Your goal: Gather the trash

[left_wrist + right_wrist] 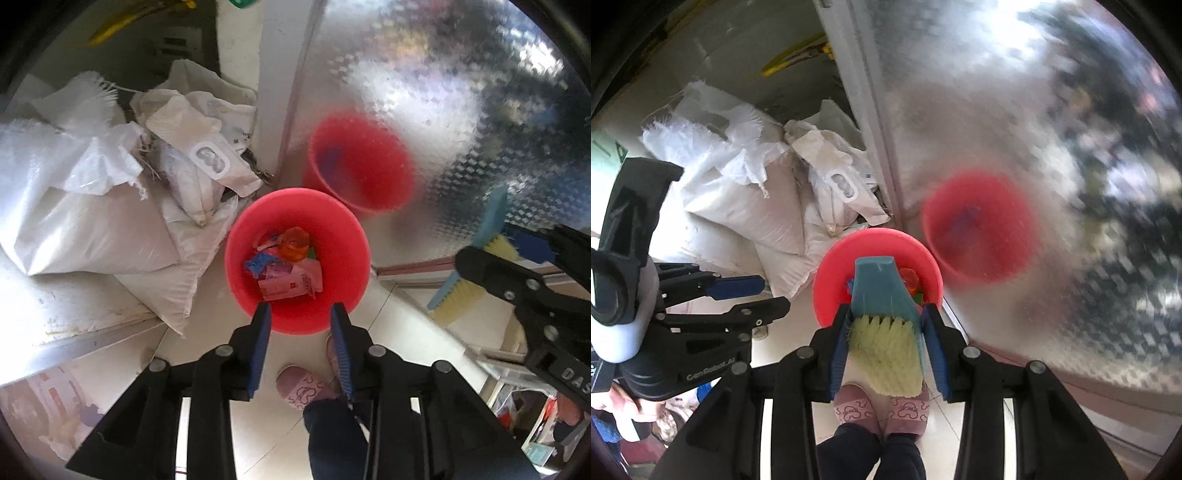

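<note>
While your left claw (301,314) hung parted and empty above the round red plastic bucket (343,236), it already held trash: crumpled wrappers (288,277), orange bit. Your right claw (886,325) gripped the teal-backed, yellow-bristled brush (882,314). Remaining work: probably little. Surroundings: pale tiled floor (207,332), white woven sacks (92,206), embossed metal panel (443,92).

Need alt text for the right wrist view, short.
Right tongs grip a teal brush with yellow bristles, over a red bucket of trash on the floor. Left tongs sit open at left; white sacks behind.
</note>
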A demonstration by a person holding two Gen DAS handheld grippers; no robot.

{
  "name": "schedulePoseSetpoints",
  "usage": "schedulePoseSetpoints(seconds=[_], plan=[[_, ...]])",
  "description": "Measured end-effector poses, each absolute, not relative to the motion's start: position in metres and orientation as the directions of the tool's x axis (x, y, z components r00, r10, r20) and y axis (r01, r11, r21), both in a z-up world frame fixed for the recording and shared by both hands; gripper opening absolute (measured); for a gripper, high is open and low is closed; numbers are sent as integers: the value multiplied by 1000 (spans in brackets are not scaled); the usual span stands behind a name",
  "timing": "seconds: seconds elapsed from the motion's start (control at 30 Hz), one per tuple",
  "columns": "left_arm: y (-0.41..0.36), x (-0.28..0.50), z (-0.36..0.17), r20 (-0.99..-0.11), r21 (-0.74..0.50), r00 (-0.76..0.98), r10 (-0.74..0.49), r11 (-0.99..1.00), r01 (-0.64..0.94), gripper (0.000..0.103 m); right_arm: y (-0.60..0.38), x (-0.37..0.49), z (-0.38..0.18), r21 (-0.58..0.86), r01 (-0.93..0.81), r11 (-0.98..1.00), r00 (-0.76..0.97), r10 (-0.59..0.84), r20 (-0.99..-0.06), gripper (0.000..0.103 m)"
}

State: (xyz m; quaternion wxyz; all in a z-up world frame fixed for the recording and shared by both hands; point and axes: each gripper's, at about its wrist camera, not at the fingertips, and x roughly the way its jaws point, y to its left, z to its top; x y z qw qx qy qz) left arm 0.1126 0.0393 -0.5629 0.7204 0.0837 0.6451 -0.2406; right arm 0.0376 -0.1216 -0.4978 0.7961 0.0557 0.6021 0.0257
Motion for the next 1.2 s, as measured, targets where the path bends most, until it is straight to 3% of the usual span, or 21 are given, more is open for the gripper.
schedulePoseSetpoints(seconds=[0.2, 0.27, 0.43, 0.57, 0.8, 0.83, 0.9, 1.2], plan=[[57, 114, -565, -968, -206, 58, -243, 908, 364, 32, -109, 52, -504, 121, -37, 992, 260, 126, -957, 36], [63, 115, -562, -966, -208, 77, -246, 919, 334, 46, -106, 56, -505, 118, -62, 991, 257, 130, -958, 36], [69, 119, -564, -970, -178, 108, -219, 937, 301, 58, -99, 63, -508, 122, -117, 986, 246, 148, -958, 36], [72, 122, -568, -975, -151, 119, -189, 951, 271, 74, -96, 69, -515, 106, -147, 983, 230, 138, -963, 36], [70, 124, -571, -975, -115, 150, -162, 952, 283, 83, -96, 74, -525, 90, -184, 979, 226, 131, -965, 37], [70, 124, -574, -976, -107, 152, -155, 953, 284, 83, -96, 74, -526, 79, -188, 979, 232, 122, -965, 39], [70, 124, -577, -979, -99, 146, -145, 954, 281, 83, -97, 74, -528, 57, -190, 980, 251, 105, -962, 58], [75, 106, -541, -964, -84, 212, -162, 938, 337, 88, -97, 56, -503, 11, -125, 992, 270, 45, -962, 68]])
